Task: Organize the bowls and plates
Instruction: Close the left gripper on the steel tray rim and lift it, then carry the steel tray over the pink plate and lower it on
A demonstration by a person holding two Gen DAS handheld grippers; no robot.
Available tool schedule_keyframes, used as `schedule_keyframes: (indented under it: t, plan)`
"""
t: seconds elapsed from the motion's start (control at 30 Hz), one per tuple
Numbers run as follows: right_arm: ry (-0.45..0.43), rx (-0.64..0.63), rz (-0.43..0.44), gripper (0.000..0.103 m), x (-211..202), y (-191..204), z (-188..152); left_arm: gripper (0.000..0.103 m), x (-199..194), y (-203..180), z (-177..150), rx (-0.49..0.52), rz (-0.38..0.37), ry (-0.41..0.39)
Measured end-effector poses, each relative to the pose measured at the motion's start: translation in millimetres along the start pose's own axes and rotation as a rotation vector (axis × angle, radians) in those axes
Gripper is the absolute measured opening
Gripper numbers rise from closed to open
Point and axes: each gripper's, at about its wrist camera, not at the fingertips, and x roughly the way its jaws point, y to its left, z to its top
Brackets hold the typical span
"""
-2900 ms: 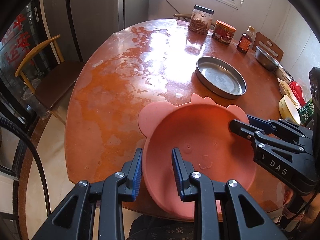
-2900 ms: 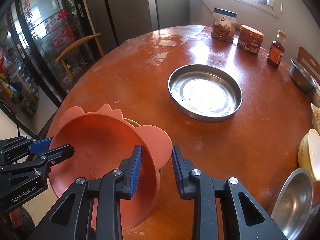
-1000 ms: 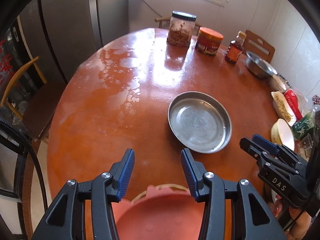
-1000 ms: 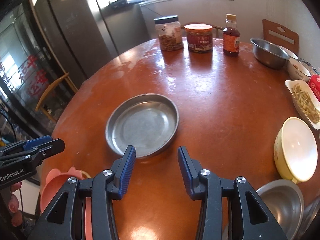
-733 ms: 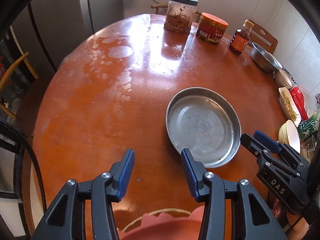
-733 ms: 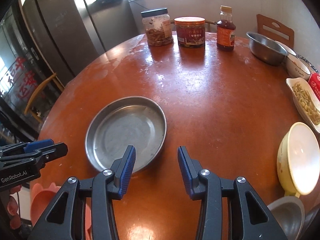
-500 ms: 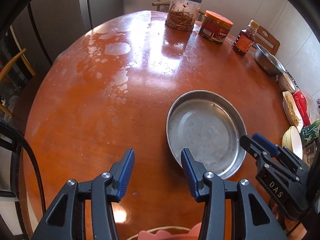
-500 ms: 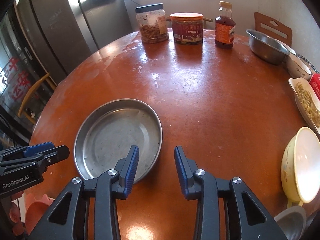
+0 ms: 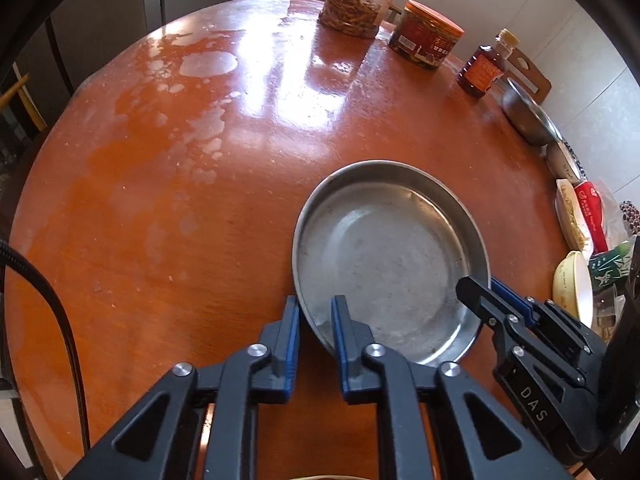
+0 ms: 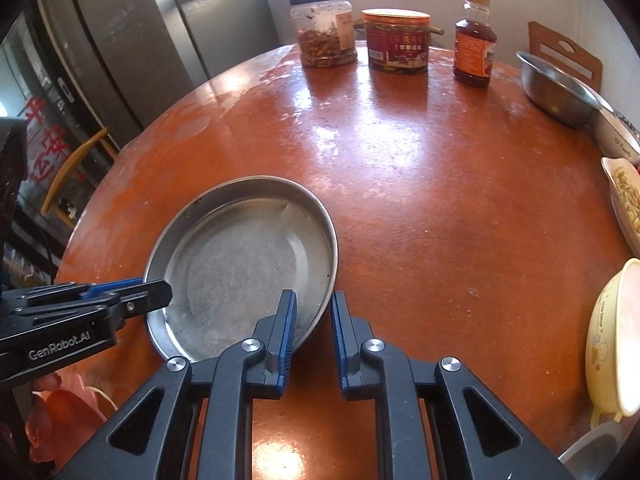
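1. The shallow round stainless-steel plate (image 9: 390, 258) rests flat on the glossy red-brown round table (image 9: 192, 168), near its front edge.
2. The left gripper (image 9: 316, 318) is clamped onto the plate's near-left rim: one finger outside, one inside.
3. The right gripper (image 10: 313, 314) pinches the near-right rim likewise.
4. Both grips sit on the near side, the plate's bulk lying ahead; lifting probably needs an even, level raise.
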Motion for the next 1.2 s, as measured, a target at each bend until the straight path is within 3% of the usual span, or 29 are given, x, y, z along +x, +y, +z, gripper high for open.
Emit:
schedule_keyframes:
  t: [0.37,0.8,1.2]
  plan:
    - [-0.054,-0.030,0.031,0.018,-27.1,13.2,-1.2,0.016,-42.0,-1.6,-11.9,0.030,0.023,-0.094]
    - [-0.143,-0.103,0.090,0.018,-83.8,50.1,-13.7,0.016,-113.0,11.1,-48.9,0.004,0.037,-0.219]
    - [-0.170,-0.171,0.123,0.018,-113.5,79.0,-42.3,0.016,-141.9,23.9,-94.5,-0.016,0.051,-0.262]
